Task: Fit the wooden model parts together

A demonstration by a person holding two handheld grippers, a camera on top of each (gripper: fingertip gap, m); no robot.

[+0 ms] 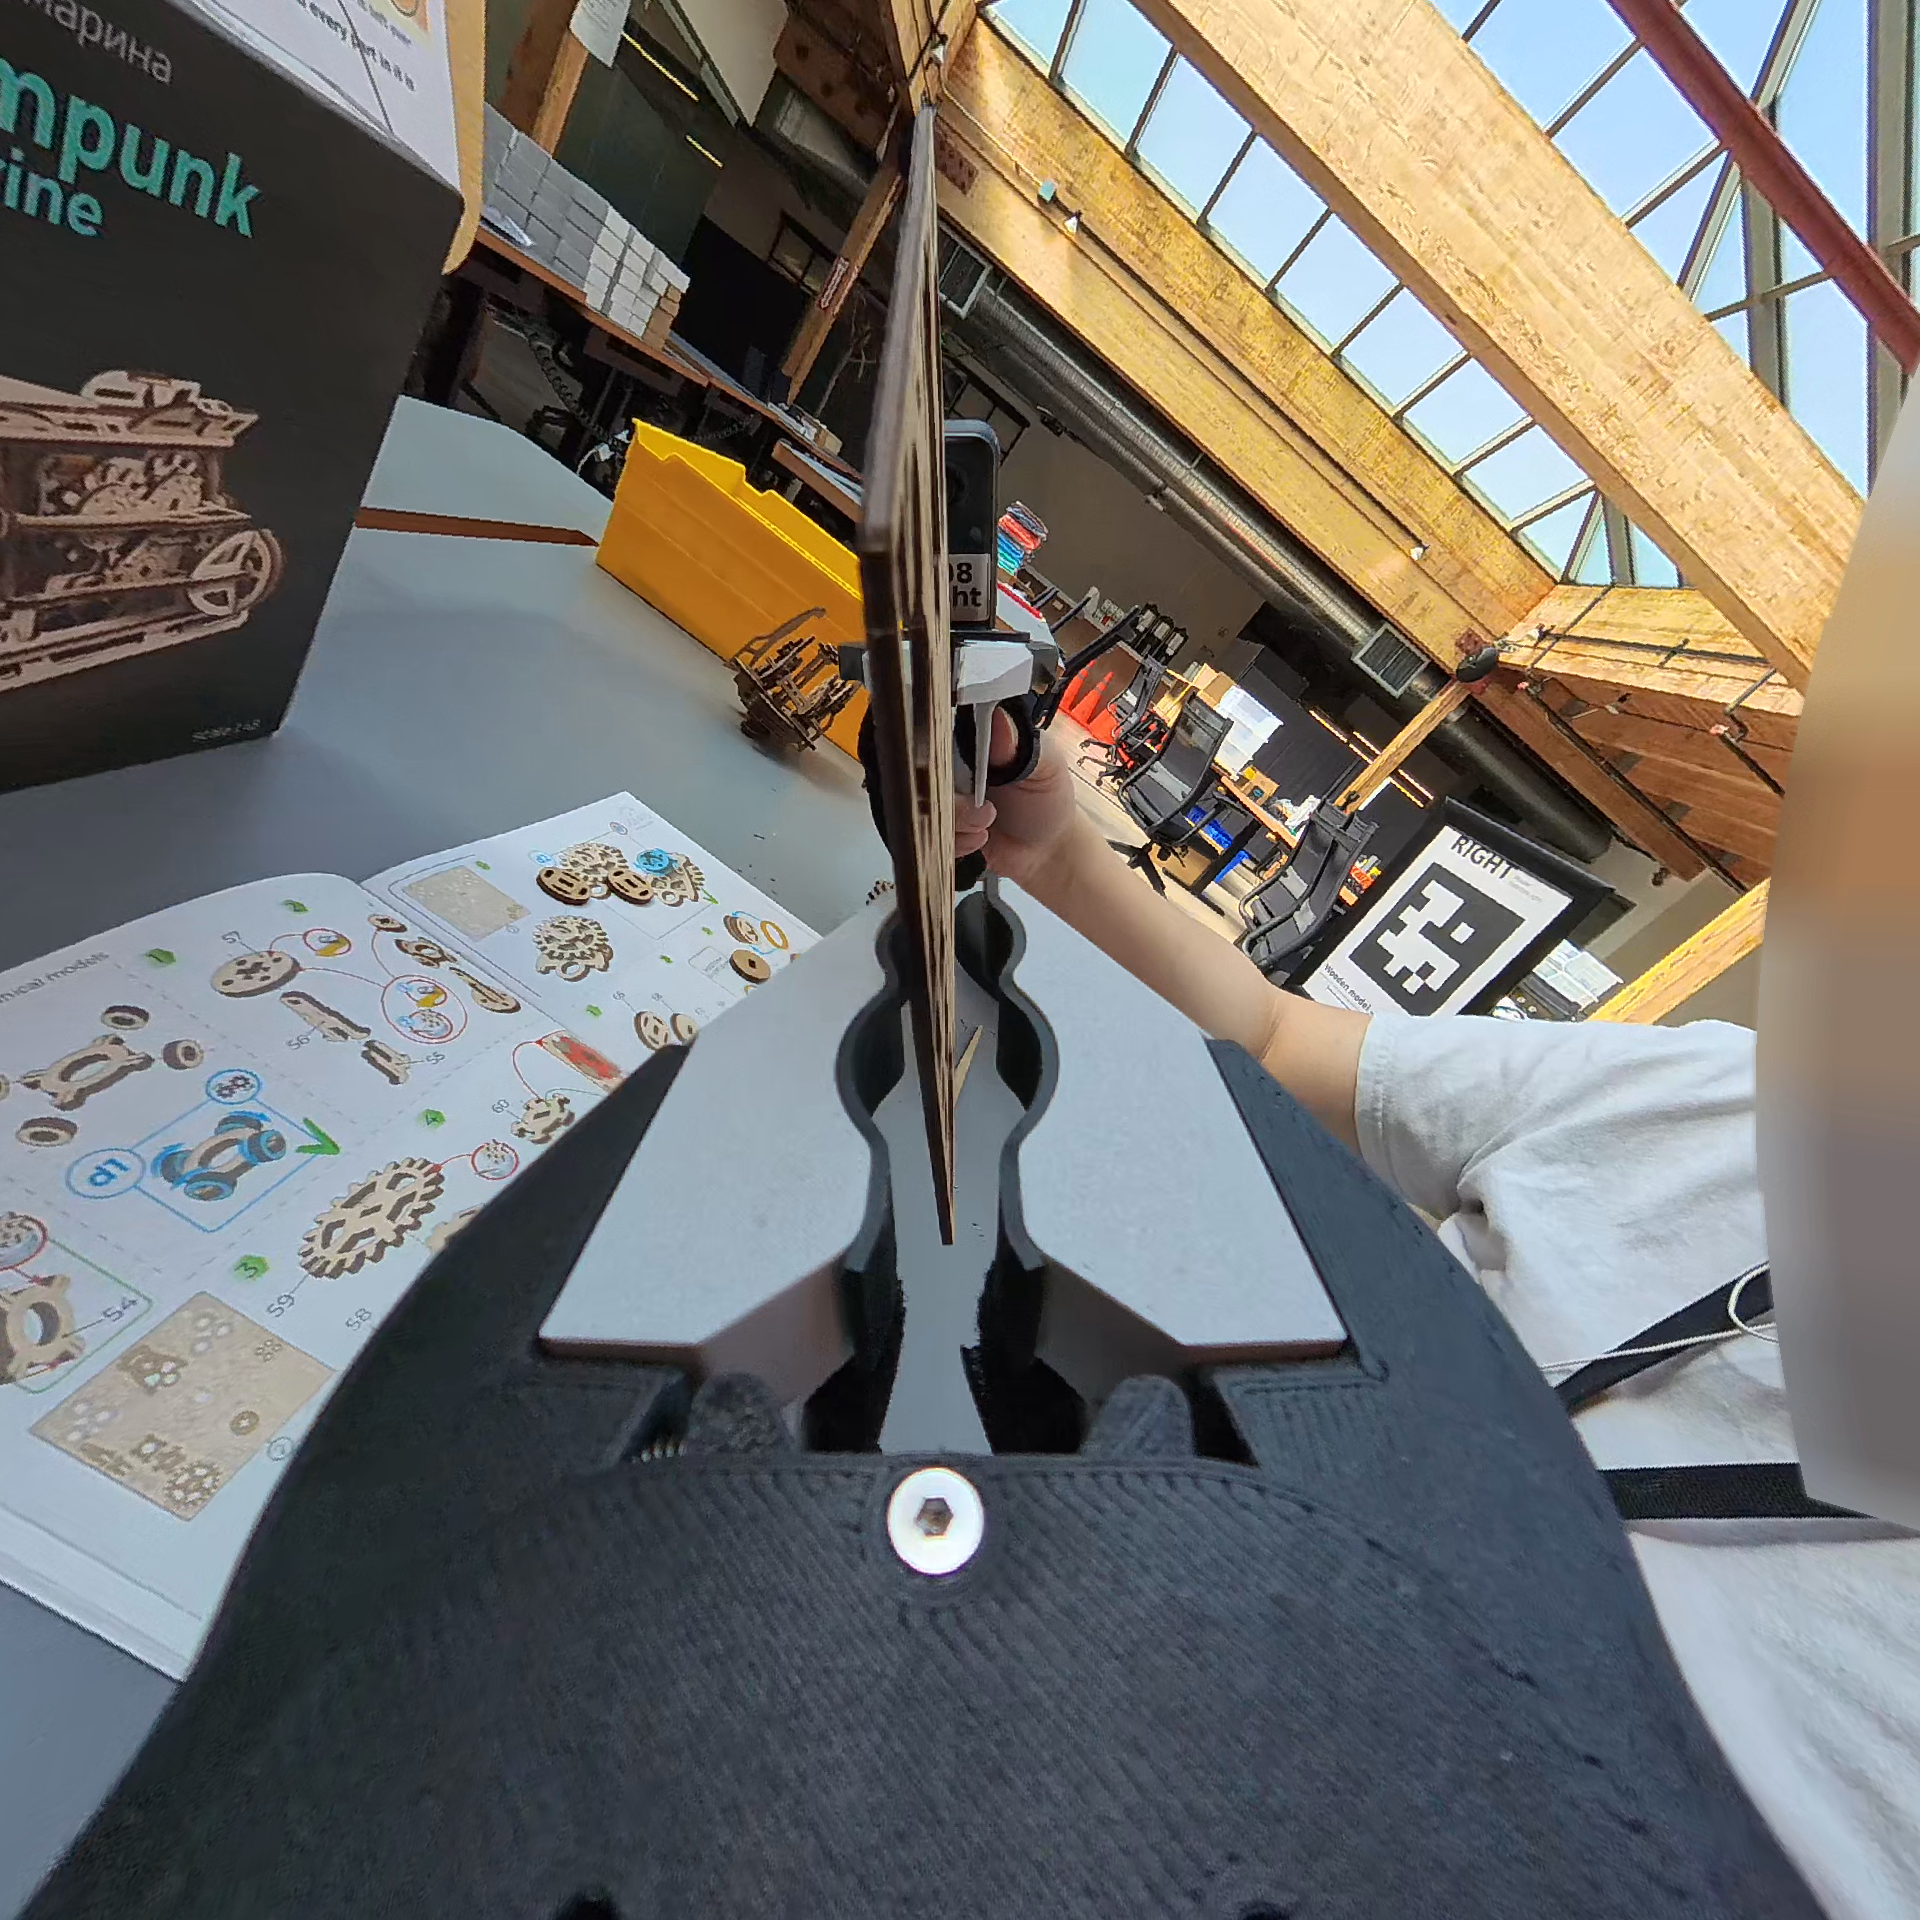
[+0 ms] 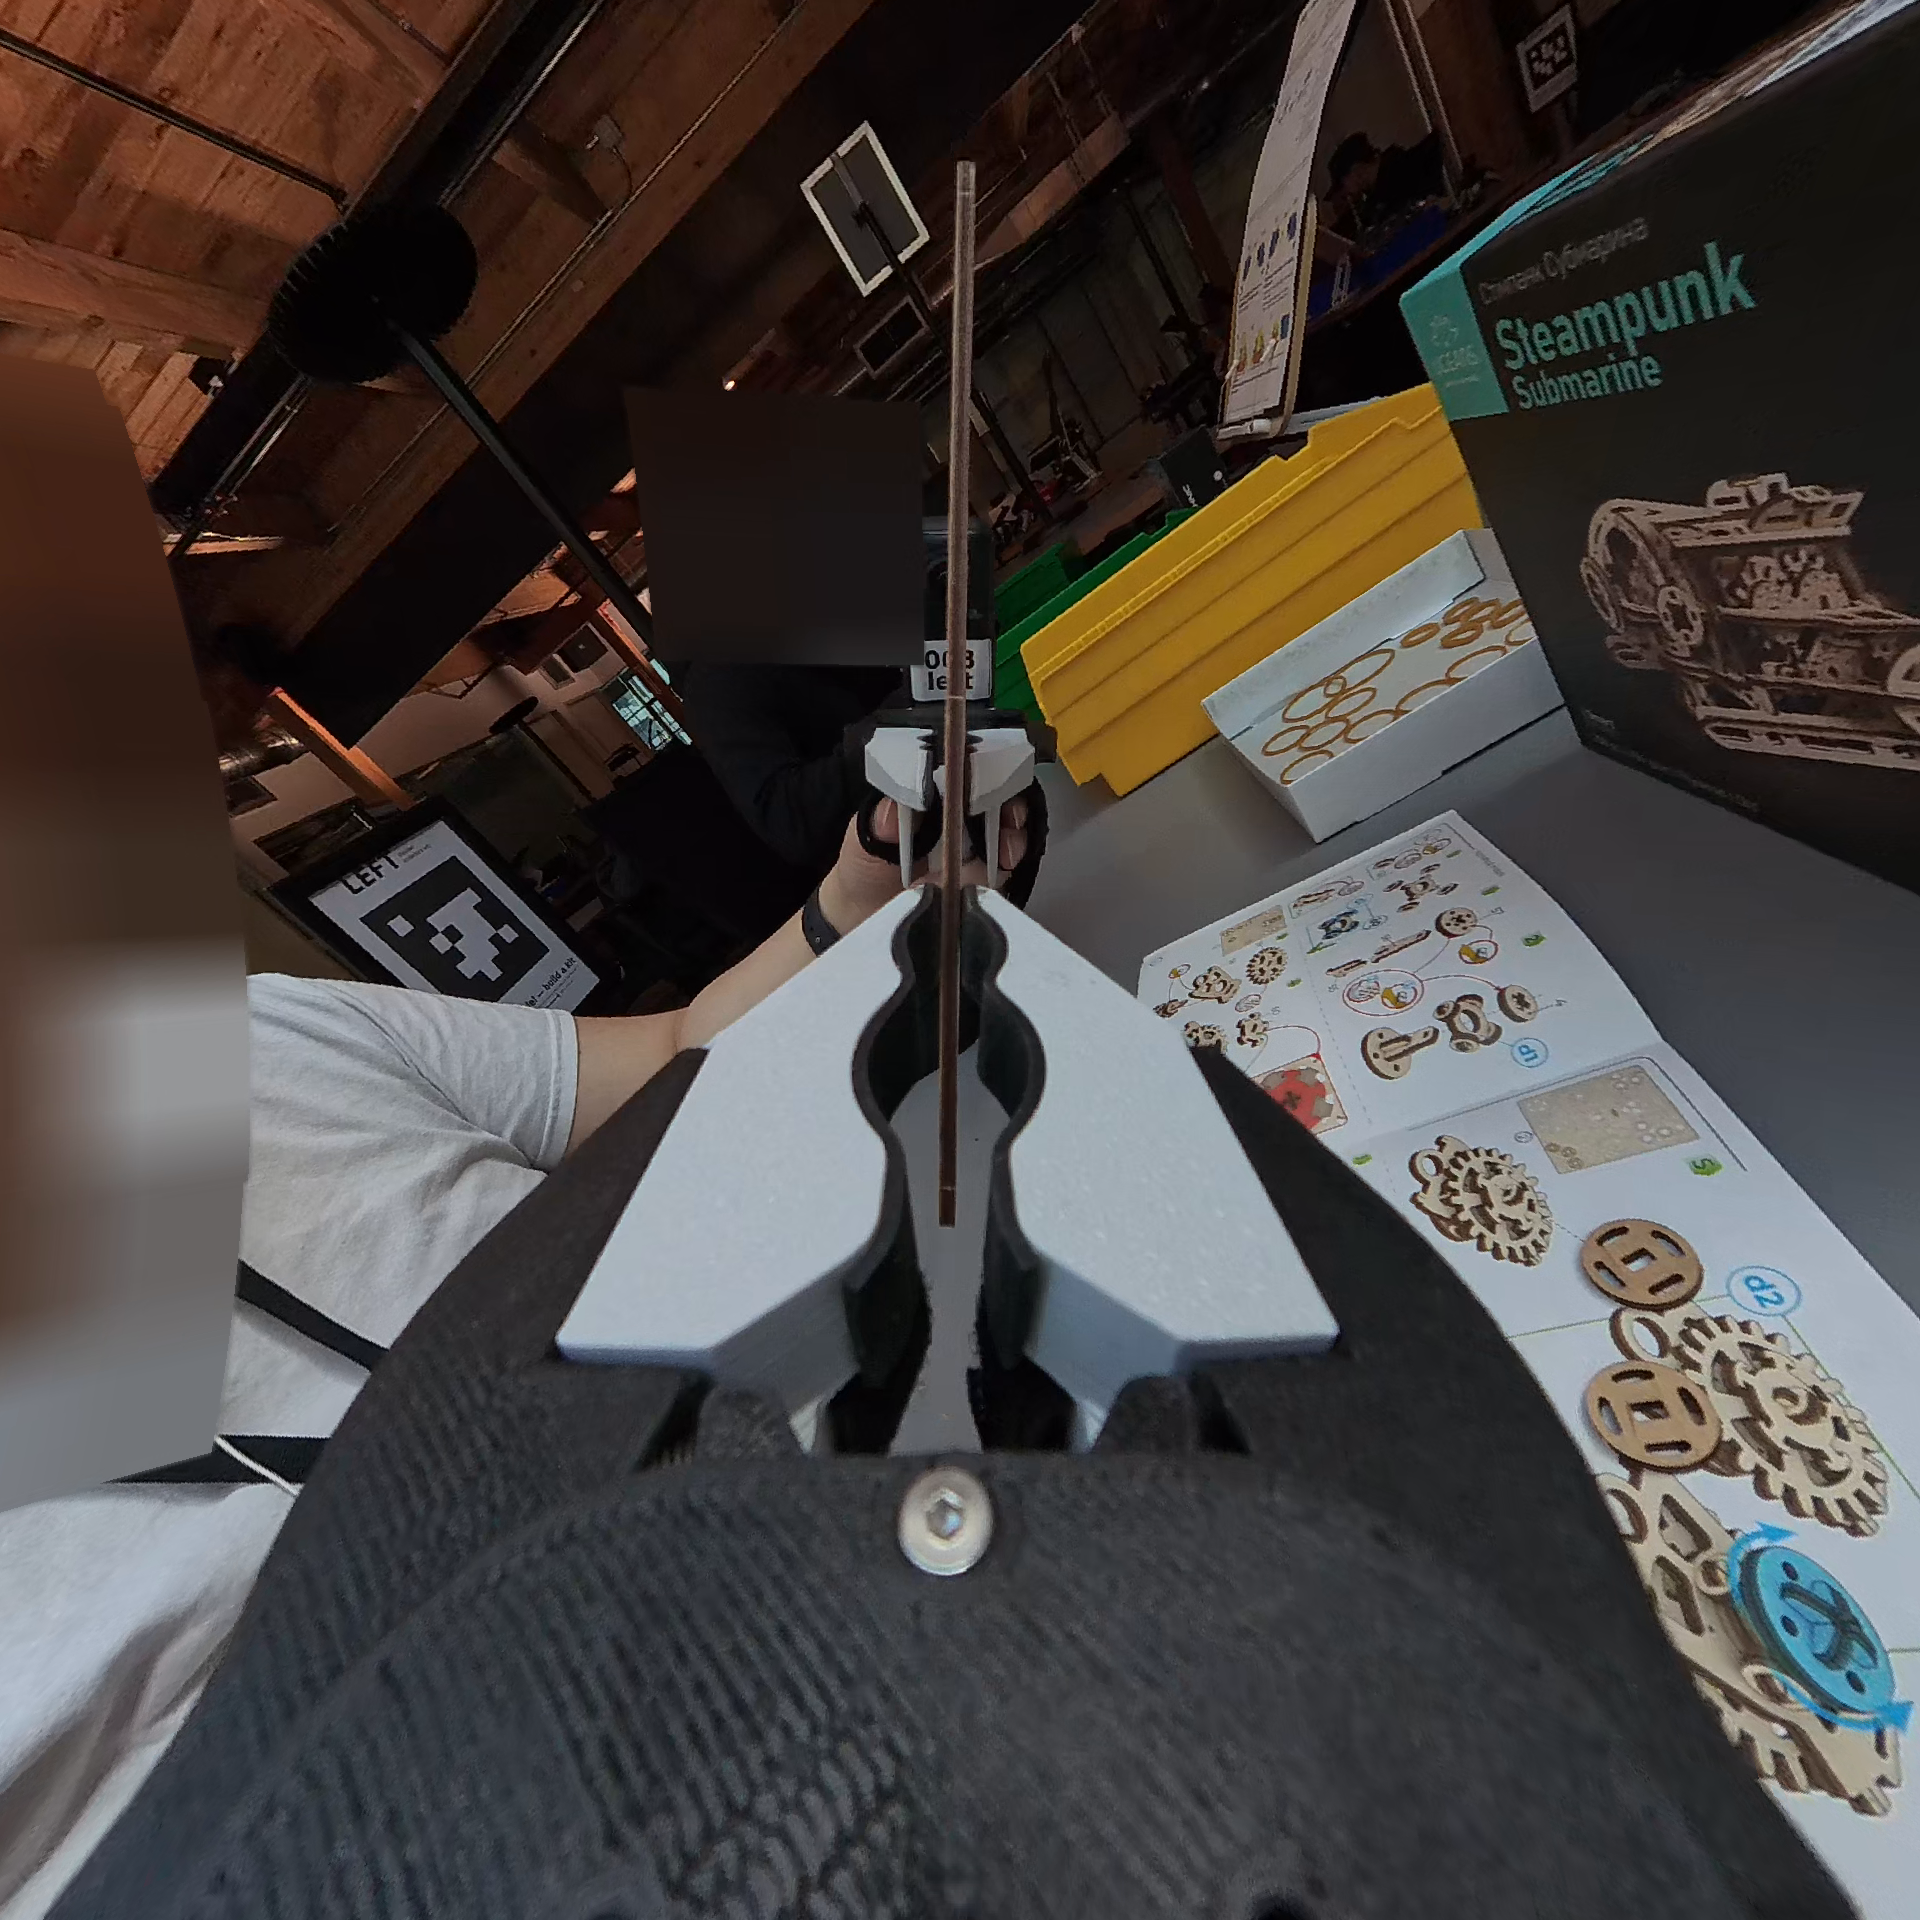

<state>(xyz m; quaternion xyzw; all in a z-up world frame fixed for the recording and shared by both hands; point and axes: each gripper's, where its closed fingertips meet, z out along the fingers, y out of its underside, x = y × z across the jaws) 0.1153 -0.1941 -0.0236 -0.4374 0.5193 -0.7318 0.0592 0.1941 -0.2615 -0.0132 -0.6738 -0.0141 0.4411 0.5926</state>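
Note:
A thin wooden parts sheet (image 1: 909,623) is held edge-on above the table between both grippers. My left gripper (image 1: 935,914) is shut on its near edge. My right gripper (image 1: 997,675) shows at the sheet's far edge, in a person's hand. In the right wrist view the same sheet (image 2: 956,520) runs as a thin line from my right gripper (image 2: 943,899), which is shut on it, to the left gripper (image 2: 951,769) beyond. A small part-built wooden model (image 1: 790,686) stands on the grey table (image 1: 499,707).
An open instruction booklet (image 1: 312,1091) lies on the table, also in the right wrist view (image 2: 1558,1143). A dark model box (image 2: 1714,520) stands behind it. Yellow bins (image 2: 1247,613) and a white tray (image 2: 1340,800) with a wooden ring sheet sit beyond. The person's white sleeve (image 1: 1558,1143) is close. Tip to tip, the grippers are about 11 centimeters apart.

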